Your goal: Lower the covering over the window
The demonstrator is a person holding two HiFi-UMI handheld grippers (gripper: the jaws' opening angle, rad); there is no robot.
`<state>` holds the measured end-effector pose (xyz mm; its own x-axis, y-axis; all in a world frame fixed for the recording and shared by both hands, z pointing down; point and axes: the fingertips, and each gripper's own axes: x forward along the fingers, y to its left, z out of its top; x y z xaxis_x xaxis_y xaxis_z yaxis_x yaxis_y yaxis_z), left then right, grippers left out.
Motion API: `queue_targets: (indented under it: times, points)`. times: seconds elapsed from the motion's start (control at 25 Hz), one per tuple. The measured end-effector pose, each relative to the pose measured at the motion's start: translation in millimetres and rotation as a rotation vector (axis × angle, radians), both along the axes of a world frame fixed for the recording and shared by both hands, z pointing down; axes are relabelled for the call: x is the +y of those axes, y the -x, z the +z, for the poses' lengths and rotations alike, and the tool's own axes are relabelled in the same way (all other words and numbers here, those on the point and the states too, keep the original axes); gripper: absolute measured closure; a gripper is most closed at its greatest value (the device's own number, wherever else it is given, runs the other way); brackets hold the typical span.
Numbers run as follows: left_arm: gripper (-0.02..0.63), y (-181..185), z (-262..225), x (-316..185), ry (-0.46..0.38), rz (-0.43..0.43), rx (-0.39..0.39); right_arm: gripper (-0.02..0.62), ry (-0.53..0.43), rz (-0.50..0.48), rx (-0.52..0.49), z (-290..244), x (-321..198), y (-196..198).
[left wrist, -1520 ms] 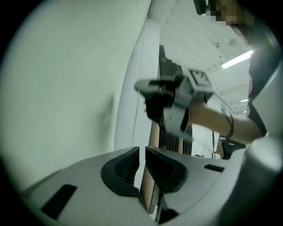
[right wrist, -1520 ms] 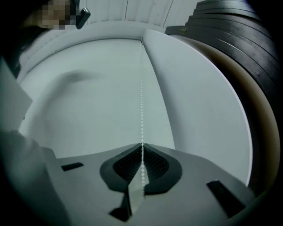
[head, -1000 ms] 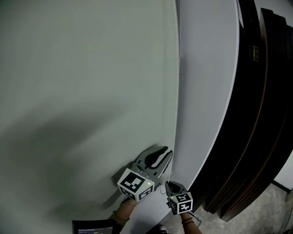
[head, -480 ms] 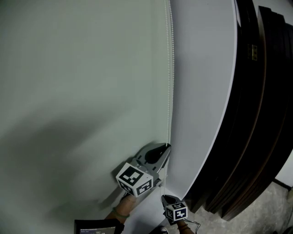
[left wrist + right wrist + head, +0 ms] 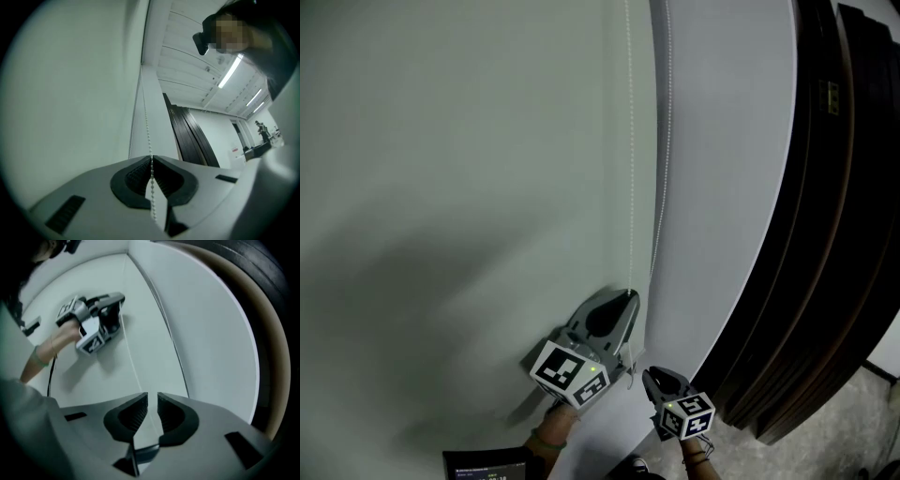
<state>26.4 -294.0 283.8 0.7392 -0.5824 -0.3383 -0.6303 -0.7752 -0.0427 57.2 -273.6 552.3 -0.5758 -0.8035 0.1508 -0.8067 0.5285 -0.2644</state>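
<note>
Both hand-held tools share one build: pale grey moulded shells narrowing to a beak, with black ribbed pads (image 5: 136, 176) set in black hollows. The left gripper (image 5: 630, 296) carries a white cube (image 5: 562, 372) printed with black square markers and lit by a small green light (image 5: 593, 369). The right gripper (image 5: 649, 374) bears a smaller one (its jaws have just been opening, the bead chain (image 5: 132, 363) between them). A pale green band (image 5: 41, 358) circles the left wrist, beside a thin black cable (image 5: 50, 376).
</note>
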Motion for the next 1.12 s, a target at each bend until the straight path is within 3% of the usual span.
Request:
queue_targets:
  times: [0.12,0.28,0.48,0.64,0.88,1.0,1.12]
  points:
    - [0.594,-12,37,0,0.052,0.022,-0.097,0.541,-0.164,0.006,-0.078,-84,-6,-6]
    - [0.594,-18,115,-2,0.216,0.035,-0.168,0.536,-0.369,-0.047,-0.110,-198,-1,-7]
    - [0.594,-23,196,7,0.372,0.039,-0.268,0.493,-0.503,-0.156,-0.163,-299,5,5]
    - [0.594,-28,234,17,0.440,0.056,-0.324,0.488,-0.538,-0.190,-0.123,-336,-3,21]
    - [0.594,-27,241,27,0.455,0.054,-0.301,0.489,-0.576,-0.150,-0.075,-362,-15,32]
    - [0.594,-26,240,29,0.459,0.053,-0.282,0.584,-0.575,-0.098,-0.053,-356,-22,30]
    - [0.594,-28,240,26,0.455,0.060,-0.280,0.584,-0.585,-0.059,-0.049,-346,-24,24]
